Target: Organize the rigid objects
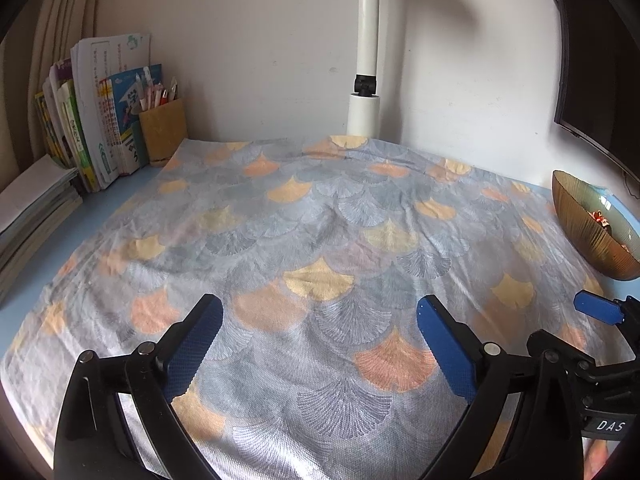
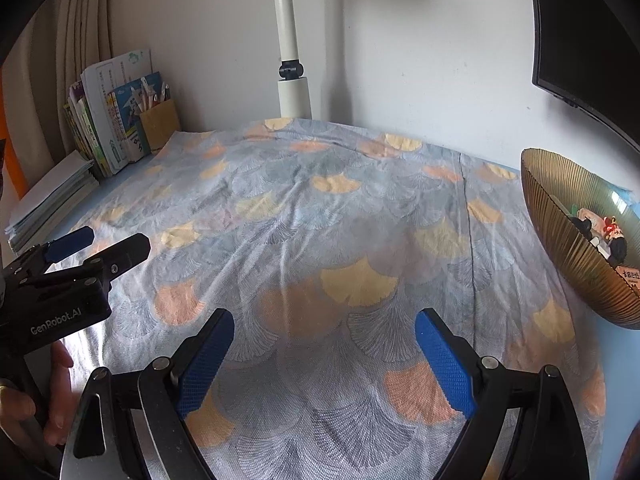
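A ribbed amber glass bowl (image 2: 576,248) stands at the right edge of the table and holds several small figurines and toys (image 2: 604,236). It also shows in the left wrist view (image 1: 592,224). My left gripper (image 1: 320,312) is open and empty, low over the patterned cloth (image 1: 304,232). My right gripper (image 2: 324,328) is open and empty over the same cloth (image 2: 320,220), left of the bowl. Each gripper shows at the edge of the other's view: the right one (image 1: 600,308) and the left one (image 2: 100,244).
Books (image 1: 100,120) stand at the back left beside a brown pen holder (image 1: 163,132), with a stack of papers (image 1: 36,200) in front. A white lamp pole (image 1: 366,48) rises at the back wall. A dark monitor (image 2: 584,32) hangs at upper right.
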Demonstrator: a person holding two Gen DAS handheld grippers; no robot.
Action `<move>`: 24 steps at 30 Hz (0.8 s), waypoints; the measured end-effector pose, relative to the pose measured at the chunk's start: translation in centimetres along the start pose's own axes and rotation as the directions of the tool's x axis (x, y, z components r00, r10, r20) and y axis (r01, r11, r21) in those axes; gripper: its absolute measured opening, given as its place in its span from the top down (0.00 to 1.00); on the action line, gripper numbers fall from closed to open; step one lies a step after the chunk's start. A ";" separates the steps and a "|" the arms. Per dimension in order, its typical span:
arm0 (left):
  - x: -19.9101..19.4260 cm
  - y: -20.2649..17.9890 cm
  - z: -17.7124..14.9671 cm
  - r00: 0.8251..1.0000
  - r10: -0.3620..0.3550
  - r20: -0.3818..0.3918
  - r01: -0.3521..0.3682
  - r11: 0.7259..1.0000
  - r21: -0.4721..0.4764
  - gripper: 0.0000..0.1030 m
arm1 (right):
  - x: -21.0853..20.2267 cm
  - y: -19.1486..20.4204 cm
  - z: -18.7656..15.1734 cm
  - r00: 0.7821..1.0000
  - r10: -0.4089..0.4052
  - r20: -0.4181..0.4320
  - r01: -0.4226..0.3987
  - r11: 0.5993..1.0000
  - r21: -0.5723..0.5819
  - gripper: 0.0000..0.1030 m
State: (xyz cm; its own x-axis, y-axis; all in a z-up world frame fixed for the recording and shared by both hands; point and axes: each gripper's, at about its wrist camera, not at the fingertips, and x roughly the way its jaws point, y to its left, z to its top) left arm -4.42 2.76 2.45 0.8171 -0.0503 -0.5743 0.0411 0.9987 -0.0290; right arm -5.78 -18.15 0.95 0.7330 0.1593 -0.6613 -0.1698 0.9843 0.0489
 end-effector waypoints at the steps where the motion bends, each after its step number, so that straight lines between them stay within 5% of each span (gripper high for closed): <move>1: 0.1 0.0 0.0 1.000 -0.002 -0.005 0.002 1.000 -0.002 0.04 | 0.0 0.0 0.0 1.000 -0.001 0.000 0.001 1.000 0.001 0.12; 24: 0.6 0.1 -0.1 0.999 0.020 -0.035 -0.019 1.000 0.002 0.03 | 0.3 -0.4 0.0 1.000 0.009 -0.018 -0.009 1.000 0.012 0.11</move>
State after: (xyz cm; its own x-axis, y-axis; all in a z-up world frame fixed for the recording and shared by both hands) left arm -3.96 2.79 2.01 0.7969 -0.0307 -0.6033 0.0265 0.9995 -0.0159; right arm -5.48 -18.54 0.78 0.7195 0.1671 -0.6741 -0.1683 0.9836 0.0641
